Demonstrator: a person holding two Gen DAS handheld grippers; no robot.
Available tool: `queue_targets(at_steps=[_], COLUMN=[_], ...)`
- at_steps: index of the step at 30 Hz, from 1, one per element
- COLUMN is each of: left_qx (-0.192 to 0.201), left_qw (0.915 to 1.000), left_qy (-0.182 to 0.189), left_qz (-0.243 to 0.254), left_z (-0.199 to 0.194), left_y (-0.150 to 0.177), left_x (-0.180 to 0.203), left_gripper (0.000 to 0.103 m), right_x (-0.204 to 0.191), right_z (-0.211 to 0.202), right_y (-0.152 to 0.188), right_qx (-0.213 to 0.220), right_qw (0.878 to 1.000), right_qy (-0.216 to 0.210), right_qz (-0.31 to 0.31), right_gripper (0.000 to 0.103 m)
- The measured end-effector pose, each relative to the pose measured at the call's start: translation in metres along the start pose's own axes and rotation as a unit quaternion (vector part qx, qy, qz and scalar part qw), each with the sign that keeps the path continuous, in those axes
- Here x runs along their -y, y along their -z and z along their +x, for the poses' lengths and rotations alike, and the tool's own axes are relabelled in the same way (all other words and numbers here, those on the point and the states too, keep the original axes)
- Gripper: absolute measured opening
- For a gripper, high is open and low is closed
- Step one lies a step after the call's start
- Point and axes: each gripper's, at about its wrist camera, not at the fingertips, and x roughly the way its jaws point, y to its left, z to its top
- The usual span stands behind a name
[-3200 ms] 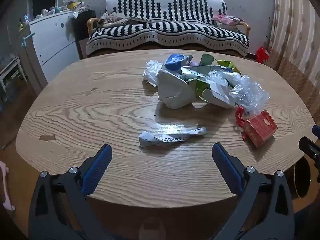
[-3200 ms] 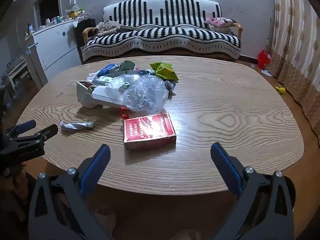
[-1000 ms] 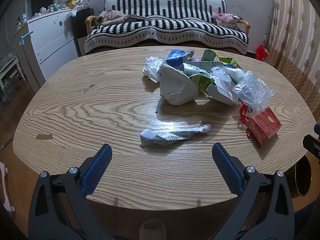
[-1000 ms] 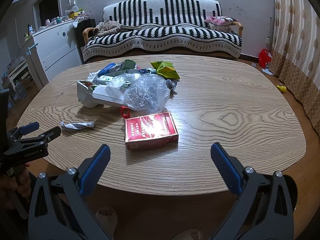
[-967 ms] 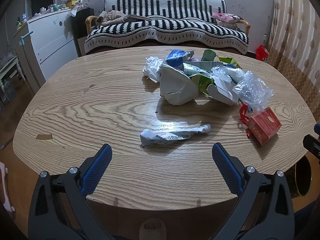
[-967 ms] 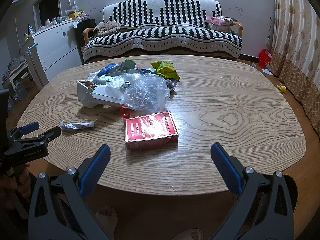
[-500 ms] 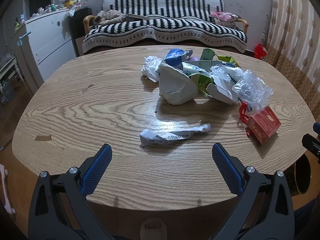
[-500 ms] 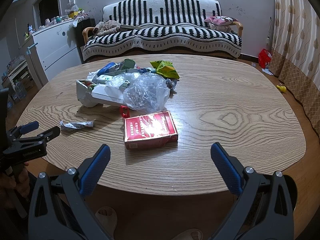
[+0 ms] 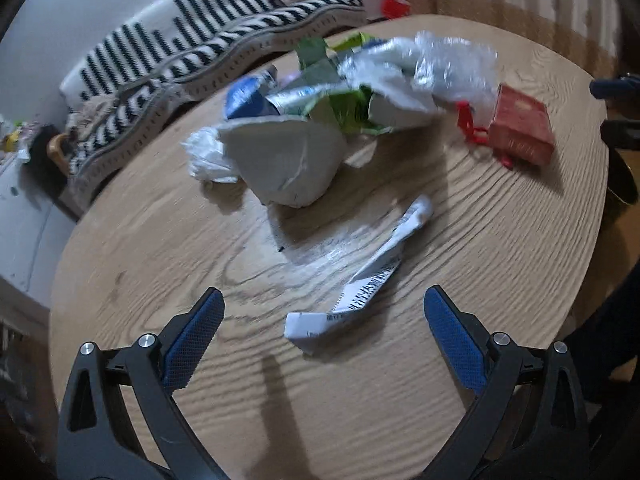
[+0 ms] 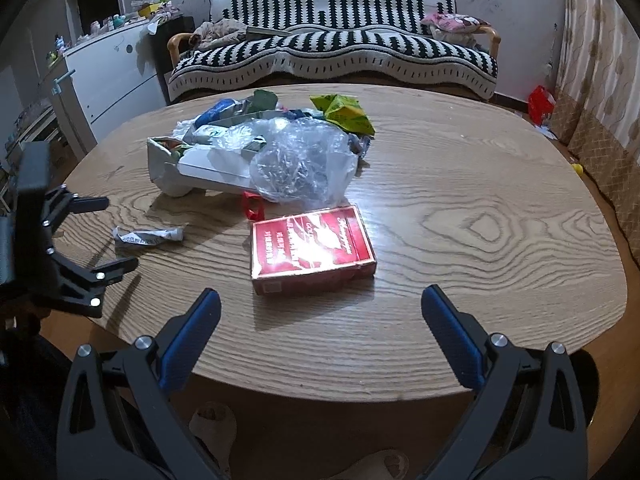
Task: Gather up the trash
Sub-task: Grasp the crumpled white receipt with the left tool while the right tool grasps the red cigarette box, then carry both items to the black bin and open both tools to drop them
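A crumpled printed paper strip (image 9: pixel 360 284) lies on the wooden table (image 9: pixel 168 248), just ahead of my open left gripper (image 9: pixel 322 304), between its finger lines. Beyond it sits a pile of trash: a white paper bag (image 9: pixel 284 164), green wrappers (image 9: pixel 344 108) and clear plastic (image 9: pixel 452 64). A red box (image 9: pixel 520 130) lies at the right. In the right wrist view the red box (image 10: pixel 310 248) lies just ahead of my open right gripper (image 10: pixel 320 308). The paper strip (image 10: pixel 148 236) and the left gripper (image 10: pixel 96 236) show at the left.
A black-and-white striped sofa (image 10: pixel 336 48) stands behind the table. A white cabinet (image 10: pixel 112 76) is at the back left. Curtains (image 10: pixel 596 60) hang on the right. A dark round bin (image 9: pixel 622 180) sits beyond the table's right edge.
The left gripper has swung forward over the table and tilted, closing in on the paper strip. The right gripper has barely moved.
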Motion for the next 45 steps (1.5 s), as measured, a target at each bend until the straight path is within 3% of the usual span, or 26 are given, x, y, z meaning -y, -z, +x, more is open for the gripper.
queue_targets(at_steps=[3, 5, 7, 8, 9, 10, 12, 19, 27, 34, 38, 45], left_qx=[0.001, 0.007, 0.011, 0.01, 0.013, 0.015, 0.015, 0.011, 0.045, 0.059, 0.058, 0.058], left_qw=[0.9993, 0.9988, 0.9963, 0.9946, 0.9953, 0.9963, 0.9966, 0.9962, 0.9904, 0.986, 0.9846, 0.9847], left_qy=[0.029, 0.041, 0.078, 0.093, 0.086, 0.077, 0.074, 0.067, 0.093, 0.105, 0.115, 0.114], left_qz=[-0.022, -0.024, -0.036, -0.044, -0.043, -0.035, -0.034, -0.054, -0.092, -0.116, -0.118, -0.119], left_z=[0.008, 0.009, 0.008, 0.006, 0.005, 0.004, 0.002, -0.01, -0.038, -0.04, -0.034, -0.03], left_y=[-0.003, -0.005, -0.005, -0.004, -0.005, -0.005, -0.002, -0.002, -0.015, -0.031, -0.039, -0.05], left_x=[-0.01, -0.011, -0.011, -0.012, -0.009, -0.006, -0.001, 0.01, 0.016, 0.015, 0.017, 0.028], left_gripper=[0.097, 0.088, 0.057, 0.049, 0.031, 0.021, 0.014, 0.014, 0.014, 0.014, 0.014, 0.014], right_x=[-0.002, 0.0, 0.002, 0.004, 0.005, 0.007, 0.008, 0.008, 0.006, -0.007, -0.011, 0.002], right_z=[0.006, 0.011, 0.017, 0.02, 0.022, 0.025, 0.03, 0.049, 0.068, 0.074, 0.08, 0.099], right_y=[-0.004, -0.005, -0.007, -0.008, -0.009, -0.01, -0.011, -0.016, -0.021, -0.024, -0.026, -0.027], right_qx=[0.0, -0.005, -0.012, -0.014, -0.016, -0.017, -0.02, -0.031, -0.035, -0.041, -0.033, -0.043], right_qw=[1.0, 1.0, 1.0, 1.0, 1.0, 1.0, 1.0, 0.999, 0.999, 0.999, 0.999, 0.999], right_qy=[0.007, 0.009, 0.01, 0.01, 0.01, 0.01, 0.013, 0.025, -0.008, -0.026, -0.006, -0.016], right_qz=[-0.004, 0.0, 0.005, 0.007, 0.009, 0.013, 0.015, 0.007, -0.006, 0.006, -0.007, 0.014], right_gripper=[0.097, 0.097, 0.097, 0.097, 0.097, 0.097, 0.097, 0.097, 0.097, 0.097, 0.097, 0.094])
